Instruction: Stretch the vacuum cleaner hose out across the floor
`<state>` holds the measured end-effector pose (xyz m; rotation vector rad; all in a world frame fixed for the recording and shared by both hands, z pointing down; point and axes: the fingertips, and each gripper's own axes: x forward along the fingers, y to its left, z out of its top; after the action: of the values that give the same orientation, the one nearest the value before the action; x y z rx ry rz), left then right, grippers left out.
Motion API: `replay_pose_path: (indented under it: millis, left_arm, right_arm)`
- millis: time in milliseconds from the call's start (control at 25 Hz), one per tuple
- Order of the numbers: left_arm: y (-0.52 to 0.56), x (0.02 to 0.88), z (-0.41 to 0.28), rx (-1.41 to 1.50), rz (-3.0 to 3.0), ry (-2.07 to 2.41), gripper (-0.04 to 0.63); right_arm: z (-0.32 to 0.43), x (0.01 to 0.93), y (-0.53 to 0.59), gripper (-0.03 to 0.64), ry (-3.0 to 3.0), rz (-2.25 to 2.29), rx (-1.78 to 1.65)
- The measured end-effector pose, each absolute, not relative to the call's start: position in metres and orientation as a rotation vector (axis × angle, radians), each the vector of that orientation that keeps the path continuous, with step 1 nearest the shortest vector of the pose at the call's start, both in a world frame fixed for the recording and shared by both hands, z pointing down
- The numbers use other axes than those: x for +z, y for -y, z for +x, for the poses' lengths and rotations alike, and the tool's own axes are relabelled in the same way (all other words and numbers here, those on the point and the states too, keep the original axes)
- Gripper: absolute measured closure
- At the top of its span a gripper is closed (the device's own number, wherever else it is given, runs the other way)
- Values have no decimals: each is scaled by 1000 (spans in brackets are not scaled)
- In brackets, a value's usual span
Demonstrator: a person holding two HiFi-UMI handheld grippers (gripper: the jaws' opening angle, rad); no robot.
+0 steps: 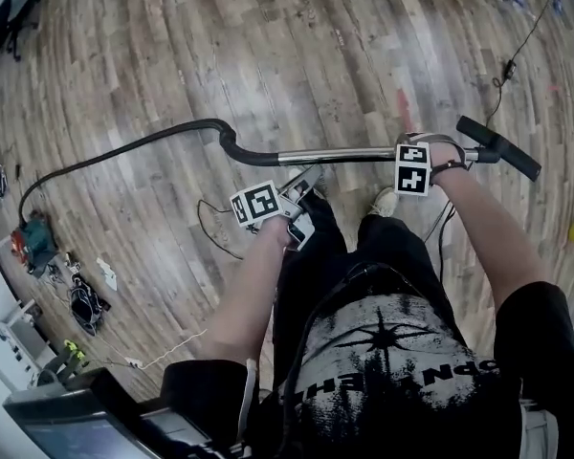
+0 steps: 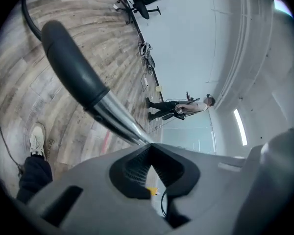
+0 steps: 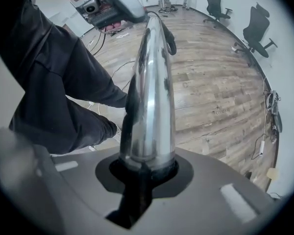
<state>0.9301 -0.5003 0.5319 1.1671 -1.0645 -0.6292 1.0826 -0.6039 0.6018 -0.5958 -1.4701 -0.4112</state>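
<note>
The floor (image 1: 297, 46) is brown-grey wood planking. The hose (image 1: 124, 151) is black; the wand (image 1: 344, 154) is mirror silver with a black handle (image 1: 502, 148). Both the left tongs (image 2: 149, 145) and right tongs (image 3: 147, 163) are grey, black around the jaws, their marker cubes (image 1: 412, 167) white with black squares. Beside the wand, 1 white shoe (image 1: 383, 202).

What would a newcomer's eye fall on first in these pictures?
The long chrome vacuum tube crosses the middle of the head view above the wooden floor, its black hose trailing away to the left. The right hand-held gripper is clamped on the tube; the left hand-held gripper is shut close by, holding nothing.
</note>
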Motion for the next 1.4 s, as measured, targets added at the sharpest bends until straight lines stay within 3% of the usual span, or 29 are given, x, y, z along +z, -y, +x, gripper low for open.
replay_pose_path:
  millis: [360,1080,1400]
  left_arm:
    - [524,606,954,-283,1354,1344,595]
    - [598,901,904,-206,1478,1566,595]
    - [563,932,930,-201,1407,1642,594]
  right_arm:
    - [1120,721,639,546,1483,-606,-396]
    - [1133,1085,750,555,1610,-512,-479]
    - [1182,1174,756,555,1612,-555,-542]
